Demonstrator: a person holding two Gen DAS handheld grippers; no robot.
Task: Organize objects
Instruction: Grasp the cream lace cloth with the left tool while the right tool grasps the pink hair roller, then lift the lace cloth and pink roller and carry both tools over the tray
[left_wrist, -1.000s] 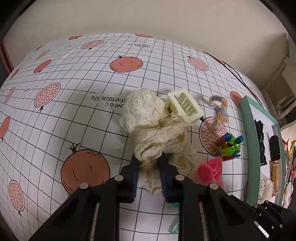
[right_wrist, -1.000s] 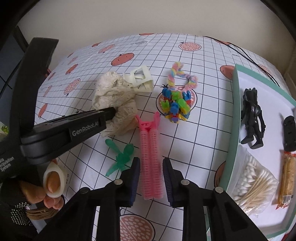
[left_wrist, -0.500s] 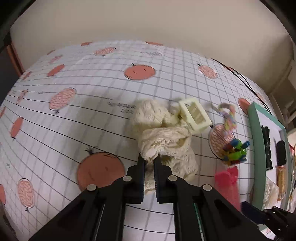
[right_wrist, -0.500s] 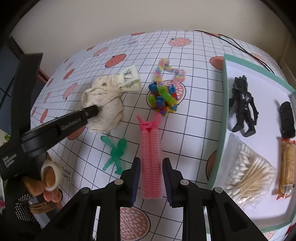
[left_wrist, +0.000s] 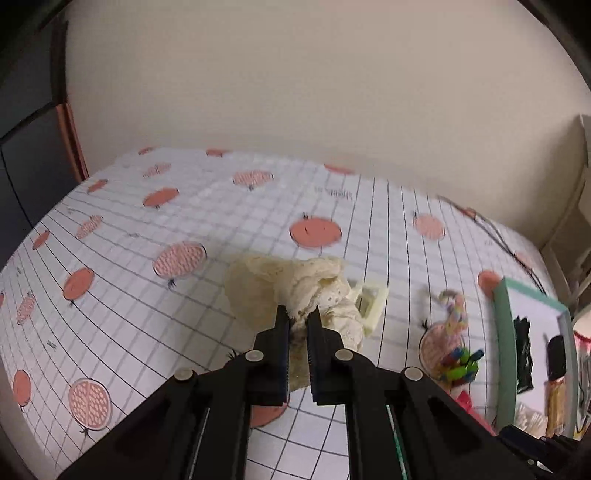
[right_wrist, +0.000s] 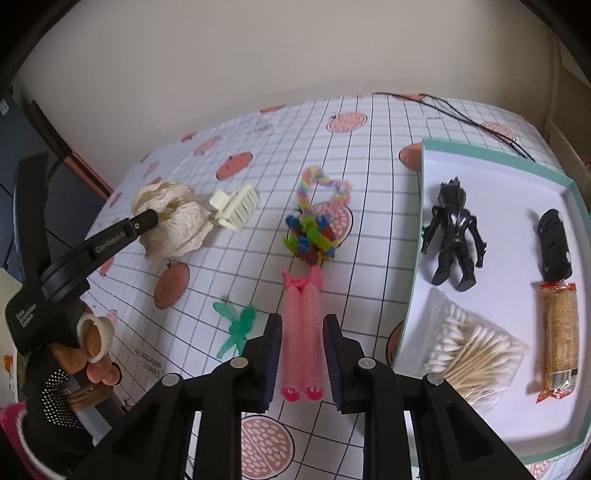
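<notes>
While my left gripper (left_wrist: 298, 325) is clamped on the cream lace cloth (left_wrist: 295, 291), raised beside the cream clip (left_wrist: 371, 301), my right gripper (right_wrist: 302, 349) stands spread around the pink rollers (right_wrist: 301, 332). Both items sit over the checked tablecloth (right_wrist: 369, 206), left of the tray (right_wrist: 495, 155).

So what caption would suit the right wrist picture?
Open right gripper straddles pink hair rollers while the left gripper pinches a cream lace cloth.

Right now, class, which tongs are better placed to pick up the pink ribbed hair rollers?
Right. The right tongs are open astride the pink ribbed hair rollers; the left tongs are shut on the cream lace cloth.
</notes>
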